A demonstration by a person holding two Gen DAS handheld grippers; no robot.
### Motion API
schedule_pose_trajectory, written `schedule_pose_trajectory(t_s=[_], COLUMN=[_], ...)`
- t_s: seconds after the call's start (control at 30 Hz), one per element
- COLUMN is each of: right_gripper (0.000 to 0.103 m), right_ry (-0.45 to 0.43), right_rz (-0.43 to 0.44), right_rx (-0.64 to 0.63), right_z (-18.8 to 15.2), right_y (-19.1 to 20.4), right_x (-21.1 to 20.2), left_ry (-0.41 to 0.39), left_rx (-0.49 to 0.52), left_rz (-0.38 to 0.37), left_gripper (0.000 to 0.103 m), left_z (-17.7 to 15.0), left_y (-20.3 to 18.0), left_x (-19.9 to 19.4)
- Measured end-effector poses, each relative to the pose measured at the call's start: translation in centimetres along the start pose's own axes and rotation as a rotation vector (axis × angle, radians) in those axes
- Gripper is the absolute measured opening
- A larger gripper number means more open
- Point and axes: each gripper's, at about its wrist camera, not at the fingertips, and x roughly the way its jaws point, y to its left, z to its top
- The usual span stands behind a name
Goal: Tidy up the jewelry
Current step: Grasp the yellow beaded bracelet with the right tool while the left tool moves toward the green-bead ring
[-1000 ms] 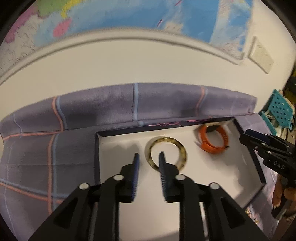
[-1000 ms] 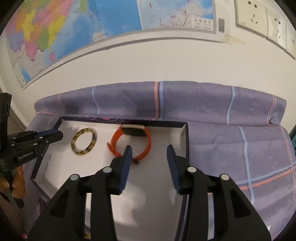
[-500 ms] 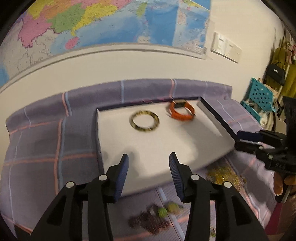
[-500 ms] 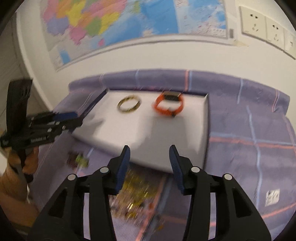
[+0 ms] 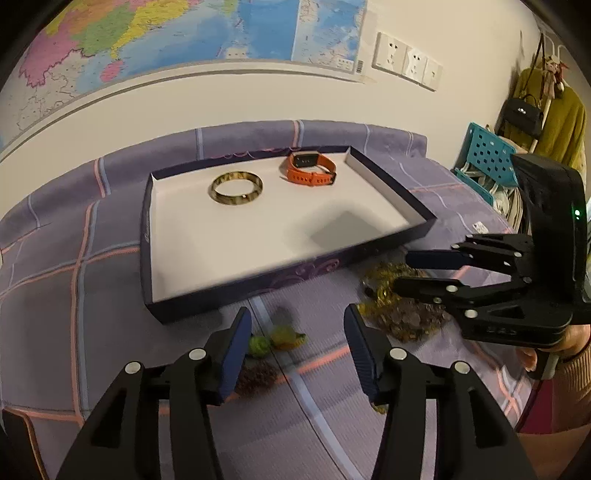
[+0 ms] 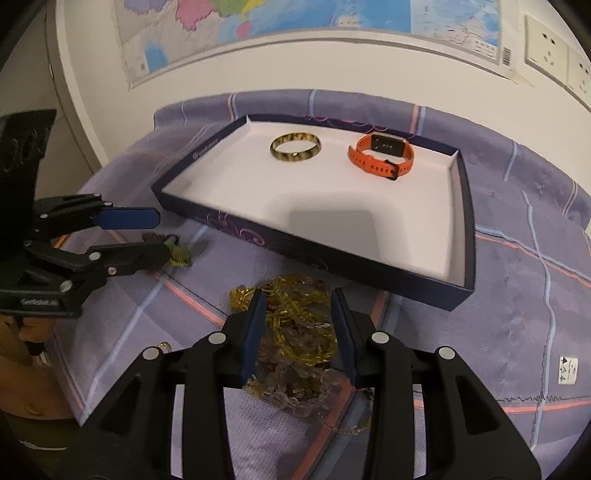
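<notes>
A shallow dark-blue tray [image 5: 388, 192] with a white floor lay on the cloth, pale swirls printed along its near wall. Inside it, toward the far side, a mottled yellow-brown bangle [image 5: 236, 188] lay flat on the left, and an orange watch [image 5: 311, 169] with a dark face rested to its right, well apart from the bangle. The rest of the tray floor was bare. A small pale mark showed on the tray's left wall in the right wrist view, too small to read.

On the cloth in front of the tray, from left to right, lay a small cluster of green and yellow beads [image 5: 275, 341] with a dark beaded piece [image 5: 257, 373] just below it, then a heap of yellow and clear bead strands [image 6: 295, 332].

The left gripper [image 5: 294, 349] hovered over the green beads with its jaws spreading, nothing pinched between them. The right gripper [image 6: 297, 332] hung just above the yellow heap with its jaws closing; the strands showed between the fingers, but the pads were not pressing on them.

The surface was a purple cloth [image 5: 74, 295] crossed by pink and pale-blue lines, with a small white tag [image 6: 567, 369] on its right part bearing black symbols. Behind it rose a cream wall with a coloured map [image 5: 184, 33], its lettering too fine to read, and white sockets [image 5: 404, 59] to the right. Farther right stood a teal perforated stool [image 5: 487, 155], and a black bag [image 5: 522, 114] hung beside a mustard garment [image 5: 565, 125].
</notes>
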Motion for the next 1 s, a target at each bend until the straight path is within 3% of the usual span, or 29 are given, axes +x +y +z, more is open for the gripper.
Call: schedule_pose_trajectory(t_s=[0.1,0.13,0.4,0.73,1.0], right_gripper=[0.034,0.027,0.009,0.009,0.009], right_ry=[0.011,0.010,-0.012,-0.124,-0.190], right_rz=[-0.025,-0.029,-0.035,0.026,0.012], right_rx=[-0.035,-0.039,-0.002,0.090,0.119], right_z=[-0.3,-0.5,-0.8,-0.1,0.0], right_y=[0.7,0.7,0.0,-1.8,-2.2], right_x=[0.4,0.4,-1.1,-6.2,-9.1], left_ry=[0.012,0.015,0.020,0.029,0.030], left_rx=[-0.002,-0.001,-0.001,-0.003,0.011], left_rz=[-0.007,-0.010,-0.027,-0.047,-0.068], left_gripper=[0.053,0.053,0.053,0.053,0.053], left_z=[-0.4,-0.5,-1.1,-1.8,-2.3], left_y=[-0.2,-0.3,-0.6,-1.0,-1.4], left_x=[0.2,0.2,0.3,0.3,0.0])
